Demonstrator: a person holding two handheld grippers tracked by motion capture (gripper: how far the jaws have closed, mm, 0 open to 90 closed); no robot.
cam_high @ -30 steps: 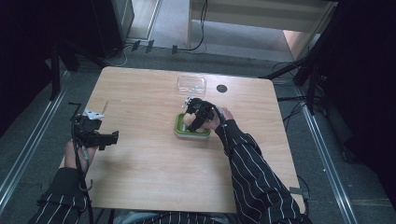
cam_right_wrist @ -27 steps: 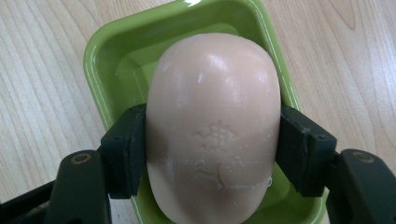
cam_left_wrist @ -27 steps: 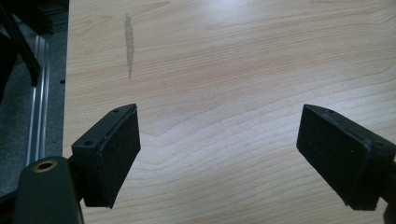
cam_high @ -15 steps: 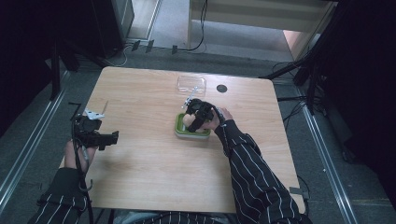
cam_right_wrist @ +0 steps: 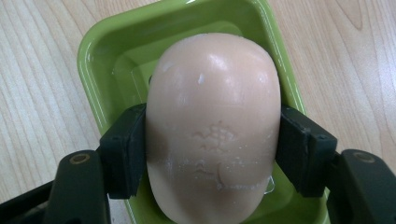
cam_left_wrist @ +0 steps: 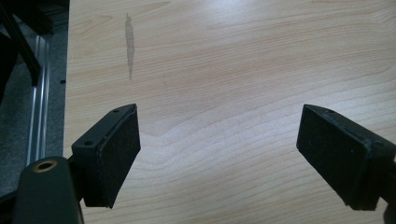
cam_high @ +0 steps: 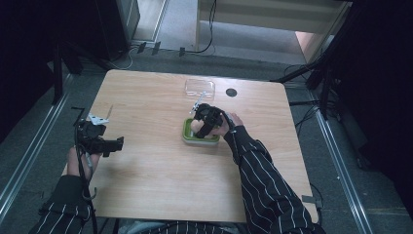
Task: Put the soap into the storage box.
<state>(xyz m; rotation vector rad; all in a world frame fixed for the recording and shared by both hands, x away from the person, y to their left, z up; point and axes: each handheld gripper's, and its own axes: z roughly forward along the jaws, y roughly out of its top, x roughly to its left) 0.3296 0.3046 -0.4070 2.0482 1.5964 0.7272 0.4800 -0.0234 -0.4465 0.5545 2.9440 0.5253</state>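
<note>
The right gripper (cam_right_wrist: 212, 140) was clamped on a pale pink bar of soap (cam_right_wrist: 214, 130), its two black pads pressing the bar's long sides from left and right (the embossed mark on the soap's top face was too worn to read). The soap sat over the green soap dish (cam_right_wrist: 107, 42), whose rim showed on both sides of it and beyond its far end; whether the bar rested on the dish floor or hung just above it could not be told. In the high view the right gripper (cam_high: 202, 124) pointed down over the dish (cam_high: 187, 136) near the middle of the wooden table (cam_high: 160, 185), with a clear plastic lid (cam_high: 199, 87) and a small dark round thing (cam_high: 231, 92) lying farther back, near the far edge. The left gripper (cam_high: 104, 143) hung near the table's left edge, well apart from the dish. In its own view the left gripper (cam_left_wrist: 219, 154) stood with its jaws wide apart over bare wood, nothing between them.
</note>
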